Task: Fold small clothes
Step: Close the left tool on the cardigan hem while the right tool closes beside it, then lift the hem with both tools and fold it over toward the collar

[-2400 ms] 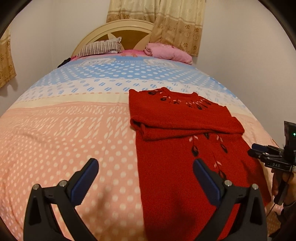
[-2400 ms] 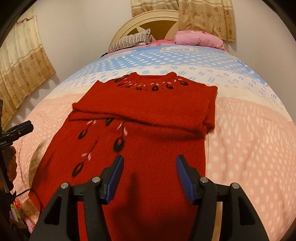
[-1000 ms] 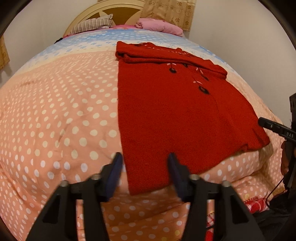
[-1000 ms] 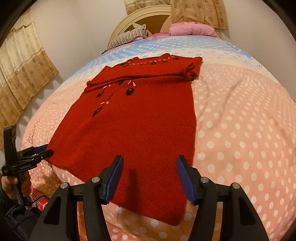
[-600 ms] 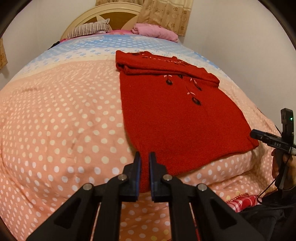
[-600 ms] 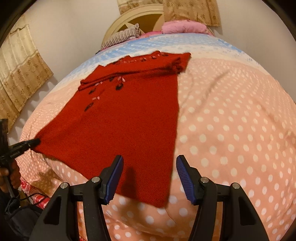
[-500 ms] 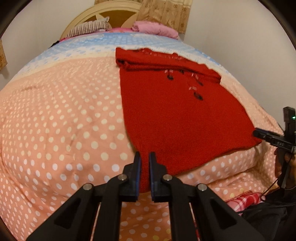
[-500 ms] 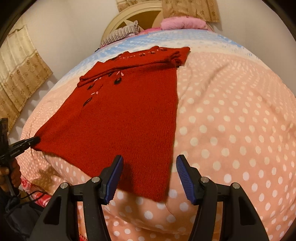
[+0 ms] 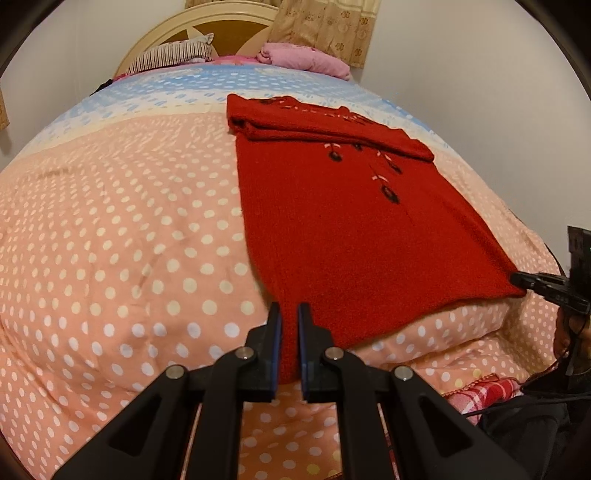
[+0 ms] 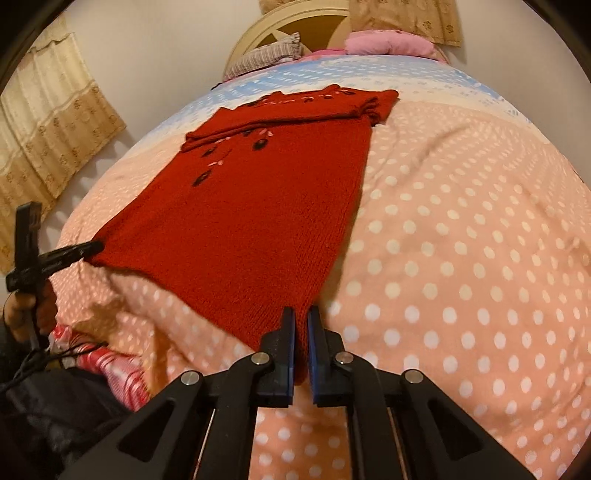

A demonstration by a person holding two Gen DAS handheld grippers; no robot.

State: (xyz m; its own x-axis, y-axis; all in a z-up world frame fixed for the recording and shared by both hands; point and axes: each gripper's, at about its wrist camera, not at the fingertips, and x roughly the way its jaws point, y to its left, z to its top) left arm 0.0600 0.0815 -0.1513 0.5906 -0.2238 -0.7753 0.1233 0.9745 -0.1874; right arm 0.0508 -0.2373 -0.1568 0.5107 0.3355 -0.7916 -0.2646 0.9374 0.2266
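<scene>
Surface: a bed covered by a peach-pink quilt with white polka dots [image 9: 122, 236], which turns to a cream band and then a pale blue dotted band toward the head end. At the head stands a cream arched wooden headboard [image 9: 207, 22] with a brown centre panel. Against it lie a striped grey-brown pillow [image 9: 171, 57] and a folded pink blanket [image 9: 306, 61]. Walls are plain off-white. Beige patterned curtains [image 10: 51, 147] hang on the wall to one side and behind the headboard. A red-and-white checked cloth [image 9: 484, 393] shows below the quilt's near edge.

The red knitted sweater with dark leaf-and-flower embroidery [image 9: 351, 221] lies flat on the quilt, sleeves folded across the chest near the neckline, hem at the near edge of the bed.

The left gripper [image 9: 289, 332] is clamped on the hem corner on its side. The right gripper [image 10: 301, 336] is clamped on the opposite hem corner, red knit pinched between the blue pads. Each tool is seen side-on from the other camera, fingertips at the hem corner.

Writing: small pale lettering on the side of each gripper, too small to read.
</scene>
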